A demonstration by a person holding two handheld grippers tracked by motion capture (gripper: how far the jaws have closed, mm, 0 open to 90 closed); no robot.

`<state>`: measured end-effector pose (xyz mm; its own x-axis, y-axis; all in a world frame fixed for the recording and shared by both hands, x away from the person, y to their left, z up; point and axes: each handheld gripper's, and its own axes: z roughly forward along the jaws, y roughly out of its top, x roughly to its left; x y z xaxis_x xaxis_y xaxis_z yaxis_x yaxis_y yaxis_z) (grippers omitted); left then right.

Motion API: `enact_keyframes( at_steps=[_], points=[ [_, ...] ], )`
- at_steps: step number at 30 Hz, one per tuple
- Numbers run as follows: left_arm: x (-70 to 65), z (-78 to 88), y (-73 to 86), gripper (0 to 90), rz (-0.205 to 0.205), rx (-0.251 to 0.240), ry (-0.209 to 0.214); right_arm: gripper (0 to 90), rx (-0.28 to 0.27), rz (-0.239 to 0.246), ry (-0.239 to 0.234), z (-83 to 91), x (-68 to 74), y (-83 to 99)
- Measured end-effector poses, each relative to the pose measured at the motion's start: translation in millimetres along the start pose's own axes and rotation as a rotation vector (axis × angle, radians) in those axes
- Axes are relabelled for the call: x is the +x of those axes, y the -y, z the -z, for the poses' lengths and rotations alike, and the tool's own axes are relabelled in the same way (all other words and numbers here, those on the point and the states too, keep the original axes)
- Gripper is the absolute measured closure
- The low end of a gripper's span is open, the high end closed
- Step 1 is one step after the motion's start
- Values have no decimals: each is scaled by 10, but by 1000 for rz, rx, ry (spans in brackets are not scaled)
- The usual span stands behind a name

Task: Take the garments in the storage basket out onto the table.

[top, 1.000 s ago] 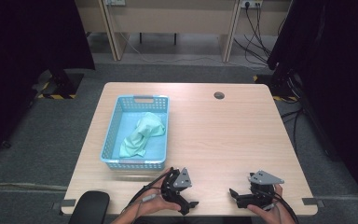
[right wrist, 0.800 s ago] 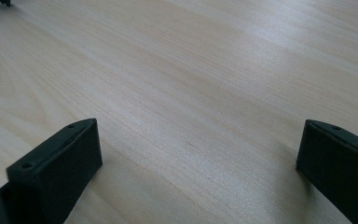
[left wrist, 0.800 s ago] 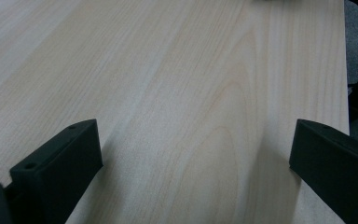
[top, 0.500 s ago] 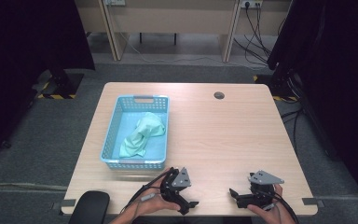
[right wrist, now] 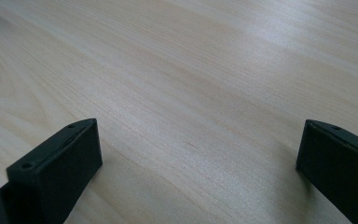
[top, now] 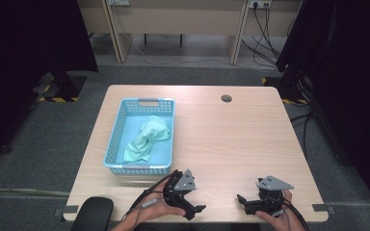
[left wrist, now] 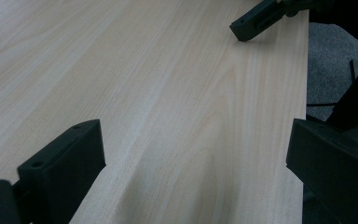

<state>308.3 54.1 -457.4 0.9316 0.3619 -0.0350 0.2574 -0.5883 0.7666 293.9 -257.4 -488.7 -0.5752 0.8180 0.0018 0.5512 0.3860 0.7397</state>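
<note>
A light blue plastic basket [top: 117, 137] stands on the left half of the wooden table [top: 231, 139], and a crumpled pale green cloth [top: 147, 139] lies inside it. My left gripper [top: 193, 204] rests low at the table's front edge, just in front of the basket, held in a hand. My right gripper [top: 242, 203] sits to its right at the same edge. In the left gripper view the left gripper [left wrist: 196, 154] is open over bare wood, and a jaw of the right gripper [left wrist: 256, 18] shows farther off. The right gripper [right wrist: 198, 154] is also open with nothing between its jaws.
A small dark round cable hole [top: 226, 98] is set in the table near its far edge. A black chair back [top: 92, 214] sits at the front left corner. Desks with hanging cables [top: 173, 53] stand beyond the table, and dark curtains hang on both sides.
</note>
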Motion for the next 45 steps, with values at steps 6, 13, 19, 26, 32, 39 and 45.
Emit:
enact_keyframes(
  at_steps=[6, 13, 19, 26, 32, 39, 45],
  points=[
    [3, 69, -77, 39, 3, -9, -4, 2, 0, 0, 0, 0, 0, 0],
    [61, 231, -222, 40, 6, -48, -29, 2, 0, 0, 0, -1, 0, -1],
    [141, 372, -297, 40, 18, -85, -53, 2, 0, 0, 1, -1, 1, -1],
    [248, 523, -368, 43, 22, -116, -107, 2, 0, 0, 1, -1, 1, -2],
    [325, 621, -436, 44, 32, -140, -133, 2, 0, -1, 1, -2, 1, -2],
    [466, 732, -451, 45, 46, -150, -193, 2, 0, -1, 1, -2, 1, -2],
    [576, 821, -440, 49, 71, -166, -223, 2, 0, -1, 1, -2, 1, -2]
  ],
)
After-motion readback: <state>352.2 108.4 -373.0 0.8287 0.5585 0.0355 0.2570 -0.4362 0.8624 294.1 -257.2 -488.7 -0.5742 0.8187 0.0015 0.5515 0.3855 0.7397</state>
